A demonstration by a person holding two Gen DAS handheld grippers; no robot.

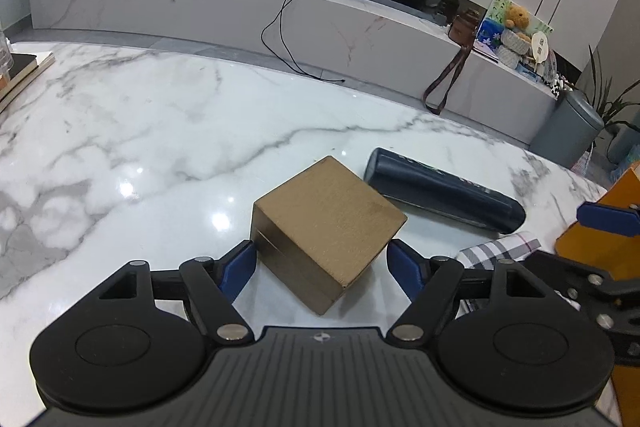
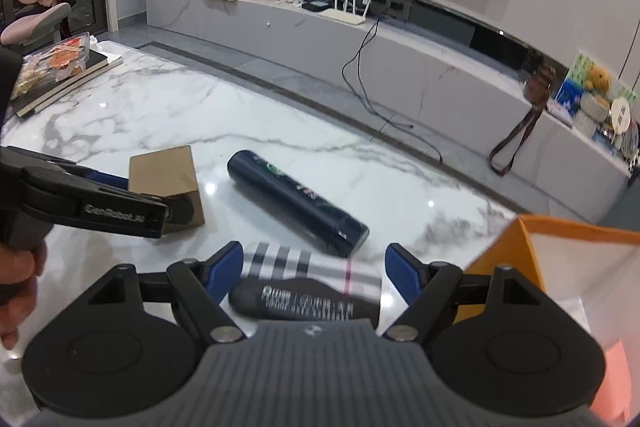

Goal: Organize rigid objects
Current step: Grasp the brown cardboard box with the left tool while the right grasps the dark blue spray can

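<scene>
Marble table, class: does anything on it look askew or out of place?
Yes. The dark blue bottle lies on its side, slantwise across the marble table, rather than upright. The brown cardboard box sits cornerwise to it, between the left gripper's open jaws. Nothing looks spilled or damaged.

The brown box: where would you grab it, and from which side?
Probably across two opposite flat side walls of the box, coming down from above and the near side. It sits turned corner-on to the open left gripper, whose fingers flank its corners, so rolling the wrist to meet flat faces should hold better.
</scene>
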